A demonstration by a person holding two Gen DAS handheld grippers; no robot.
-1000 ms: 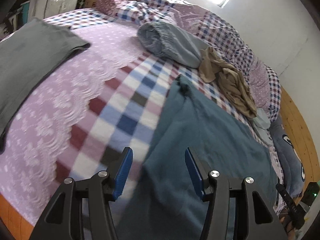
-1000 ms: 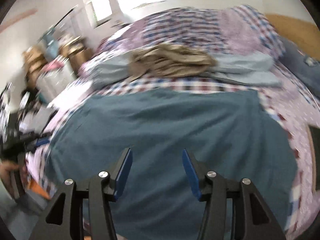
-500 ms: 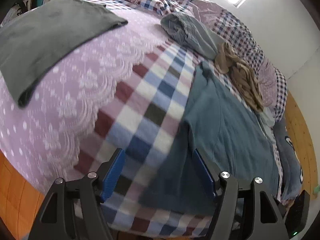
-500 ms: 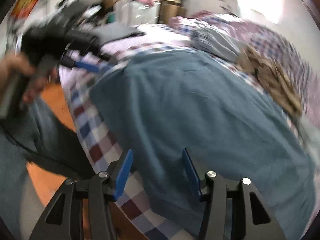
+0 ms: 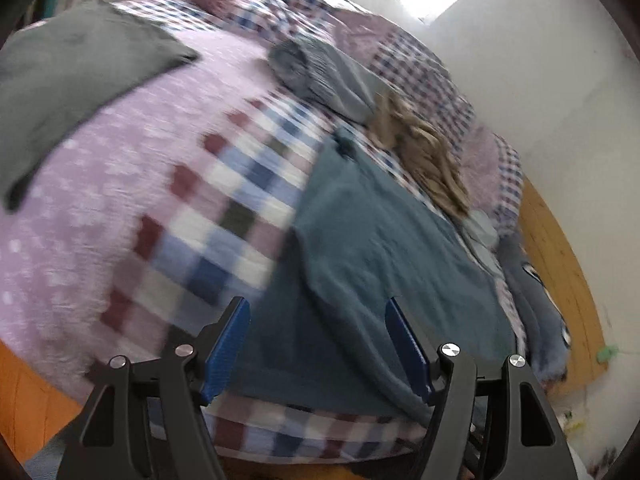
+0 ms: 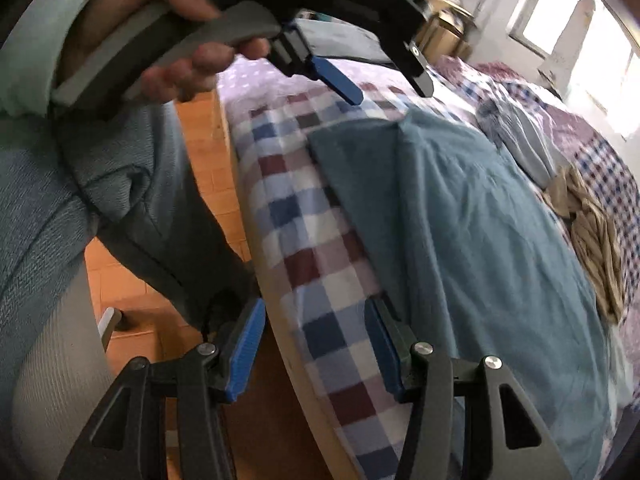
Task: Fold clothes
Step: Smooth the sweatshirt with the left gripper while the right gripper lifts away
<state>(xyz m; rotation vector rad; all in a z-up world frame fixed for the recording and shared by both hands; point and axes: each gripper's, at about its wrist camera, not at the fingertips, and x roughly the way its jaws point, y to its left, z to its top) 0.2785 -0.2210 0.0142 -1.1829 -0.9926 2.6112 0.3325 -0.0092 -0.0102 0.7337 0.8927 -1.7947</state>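
checked bedspread [image 5: 224, 216] motion-blurred, teal garment [image 6: 480, 240] cut off (lower right edge)

A checked bedspread [image 5: 224, 216] fills the frame's middle; orange wooden floor [image 6: 200, 160] at left; bright window [image 6: 560, 20] upper right.

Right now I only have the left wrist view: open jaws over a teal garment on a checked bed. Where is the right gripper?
Observer: The right gripper is open at the bed's near side. It straddles the edge of the checked bedcover and holds nothing.
Operator: Is it on the garment?
Observer: One finger sits beside the near hem of the teal garment; I cannot tell if they touch.
Operator: And my gripper, seen from there?
Observer: The left gripper hovers over the bedcover near a garment corner, with a hand gripping its grey handle.
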